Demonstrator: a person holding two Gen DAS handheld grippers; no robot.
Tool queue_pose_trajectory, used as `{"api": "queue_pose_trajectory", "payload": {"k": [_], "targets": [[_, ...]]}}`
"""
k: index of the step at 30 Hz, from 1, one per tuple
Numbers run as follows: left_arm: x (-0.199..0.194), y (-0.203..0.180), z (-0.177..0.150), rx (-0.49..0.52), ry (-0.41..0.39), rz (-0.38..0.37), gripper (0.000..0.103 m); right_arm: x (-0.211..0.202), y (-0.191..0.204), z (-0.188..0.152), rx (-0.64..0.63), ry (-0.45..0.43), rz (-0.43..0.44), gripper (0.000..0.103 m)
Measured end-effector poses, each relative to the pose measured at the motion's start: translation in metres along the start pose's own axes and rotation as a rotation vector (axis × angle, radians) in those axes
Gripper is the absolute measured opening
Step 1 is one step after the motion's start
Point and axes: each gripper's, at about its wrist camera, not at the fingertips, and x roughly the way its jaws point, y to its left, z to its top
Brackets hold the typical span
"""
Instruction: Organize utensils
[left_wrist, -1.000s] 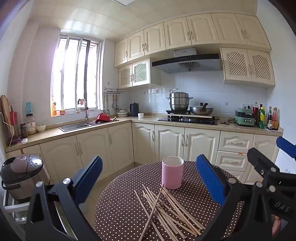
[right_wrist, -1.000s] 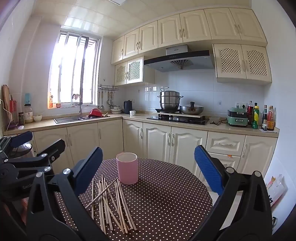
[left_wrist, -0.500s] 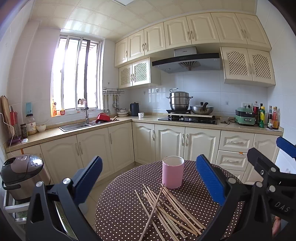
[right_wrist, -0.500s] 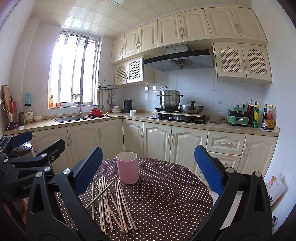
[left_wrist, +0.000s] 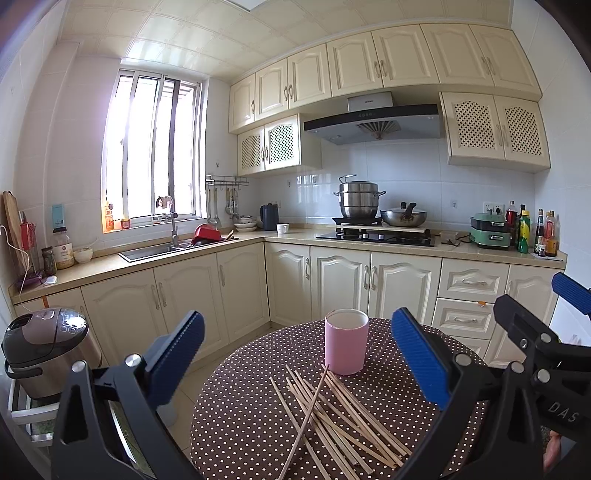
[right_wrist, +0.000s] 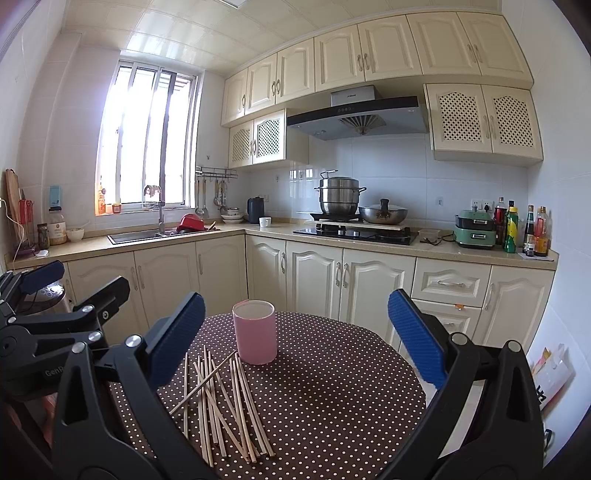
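no visible change, view barely lower

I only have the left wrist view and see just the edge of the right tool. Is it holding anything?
Observer: No. The right tool is open, with nothing between its pads.
Operator: Are any chopsticks hidden on the table's right side?
Observer: None. All the chopsticks lie left of the cup. The table to the cup's right shows only dotted cloth.
Operator: Anything beyond that right edge?
Observer: What look like papers lean against the wall, low on the right.
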Motion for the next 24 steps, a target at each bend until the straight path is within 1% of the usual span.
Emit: {"api": "queue_pose_trajectory", "payload": {"k": [7,8,11,24], "targets": [[0.0003,0.0019,-0.0011,0.000,0.004,-0.001,0.099,0.0033,0.0026,-0.0078,0.003,0.006,0.000,0.097],[0.0025,0.0066,-0.0016,-0.001,0.004,-0.001,0.099,0.0035,0.0030,-0.0085,0.004,0.007,0.001,0.097],[0.0010,0.0061,-0.0071,-0.001,0.005,-0.001,0.099,0.0037,0.0042,-0.0093,0.004,0.010,0.000,0.097],[0.0041,0.0036,-0.0073,0.005,0.015,0.002,0.099,0.0042,0.0074,-0.0078,0.009,0.027,0.003,0.097]]}}
